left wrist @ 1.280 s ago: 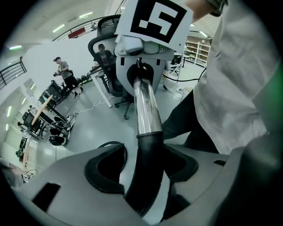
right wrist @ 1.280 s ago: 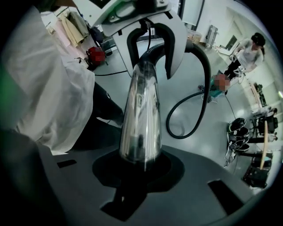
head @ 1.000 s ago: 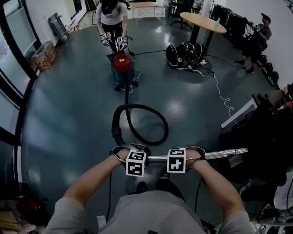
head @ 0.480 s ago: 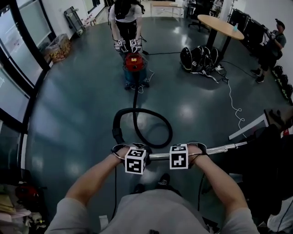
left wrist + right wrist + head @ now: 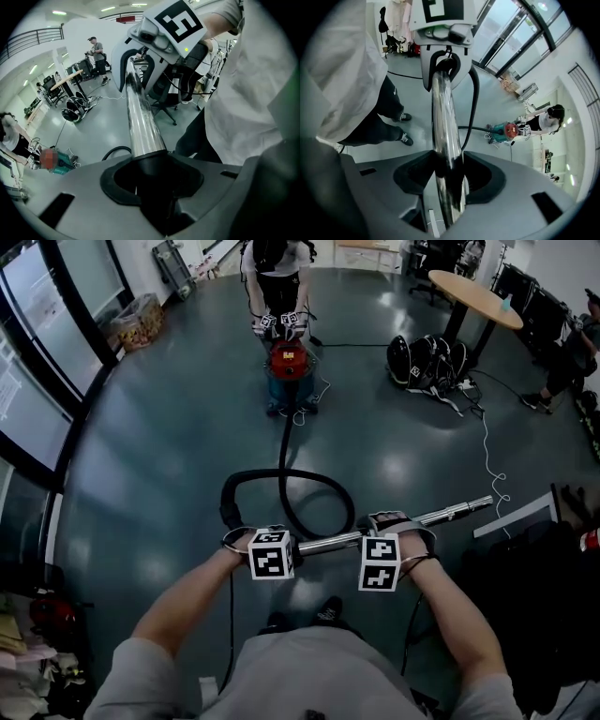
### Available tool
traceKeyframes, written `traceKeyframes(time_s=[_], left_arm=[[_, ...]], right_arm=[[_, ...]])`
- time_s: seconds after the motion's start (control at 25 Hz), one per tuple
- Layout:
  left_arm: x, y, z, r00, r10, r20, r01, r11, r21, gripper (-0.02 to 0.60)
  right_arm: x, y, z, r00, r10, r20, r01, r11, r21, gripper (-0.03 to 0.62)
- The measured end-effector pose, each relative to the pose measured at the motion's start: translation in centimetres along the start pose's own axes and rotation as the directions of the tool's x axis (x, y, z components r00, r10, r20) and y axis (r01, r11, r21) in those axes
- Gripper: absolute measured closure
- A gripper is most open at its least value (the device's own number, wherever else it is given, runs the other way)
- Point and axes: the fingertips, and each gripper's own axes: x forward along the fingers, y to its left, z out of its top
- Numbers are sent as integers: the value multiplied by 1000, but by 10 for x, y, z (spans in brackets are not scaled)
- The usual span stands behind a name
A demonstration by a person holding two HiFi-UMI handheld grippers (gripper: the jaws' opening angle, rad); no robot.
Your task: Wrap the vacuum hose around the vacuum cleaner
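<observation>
Chrome steel wand tube lies roughly level in front of you, above the glossy grey floor, its far end tipped slightly up to your right.

Left claw: your jaws have just been closing and stand about half apart. The pads sit tight on the black plastic cuff at the tube's left end, which fills the gap between them.

Right claw: your jaws have just been opening. The tube runs between them, but the pads look eased off it rather than pinching. This claw sits further along the tube, near the left one, with bare chrome between the two.

Black ribbed vacuum hose: it leaves the cuff, curves up and round in one loose loop on the floor just ahead of your claws, then runs straight away from you.

Red-topped teal vacuum cleaner: upright on the floor, well apart from you, at the far end of the hose. No hose is wound on its body. A second person stands just behind it, holding two grippers over its top.

Round wooden table stands far right.
</observation>
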Motion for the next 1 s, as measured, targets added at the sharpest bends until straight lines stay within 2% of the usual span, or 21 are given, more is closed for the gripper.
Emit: traceKeyframes(time_s=[0.16,0.24,0.28,0.32,0.36,0.44,0.48,0.56,0.6,0.68,0.8,0.84,0.88,1.0], left_arm=[[12,9,-3,999,36,-22,-37,998,-50,443],[16,16,-7,998,53,-42,-56,996,-75,443],[18,19,-8,997,59,-52,-64,994,-90,443],[20,20,-9,996,61,-60,-67,992,-108,443],[23,20,-11,996,57,-64,-65,990,-127,443],[30,22,-15,997,51,-65,-61,986,-158,443],[33,25,-18,997,53,-62,-63,984,-167,442],[37,30,-21,997,59,-46,-66,981,-181,442],[39,33,-24,998,59,-33,-64,980,-190,442],[39,41,-29,998,63,-6,-63,976,-210,442],[36,57,-41,997,78,26,-69,966,-250,441],[34,63,-46,996,82,37,-70,962,-265,441],[31,70,-51,995,88,49,-71,957,-280,440],[22,93,-65,988,117,96,-80,941,-329,440]], right_arm=[[-13,-16,-22,995,-95,27,93,992,80,402],[-24,-31,-32,983,-171,63,156,968,194,396],[-32,-40,-35,973,-206,101,170,943,285,397],[-40,-47,-37,960,-237,150,161,904,396,396],[-46,-52,-39,943,-261,204,124,850,513,398],[-47,-56,-38,909,-278,311,-23,711,703,398],[-43,-55,-35,890,-280,359,-105,641,760,398],[-34,-54,-27,857,-294,422,-223,527,820,398],[-29,-54,-23,847,-308,434,-253,486,837,398],[-17,-59,-15,842,-331,425,-269,425,864,398],[3,-69,-3,853,-347,389,-275,333,902,391],[9,-75,0,855,-355,377,-281,293,914,342],[16,-82,3,857,-367,361,-285,246,926,321],[35,-110,13,853,-412,320,-315,82,945,244]])
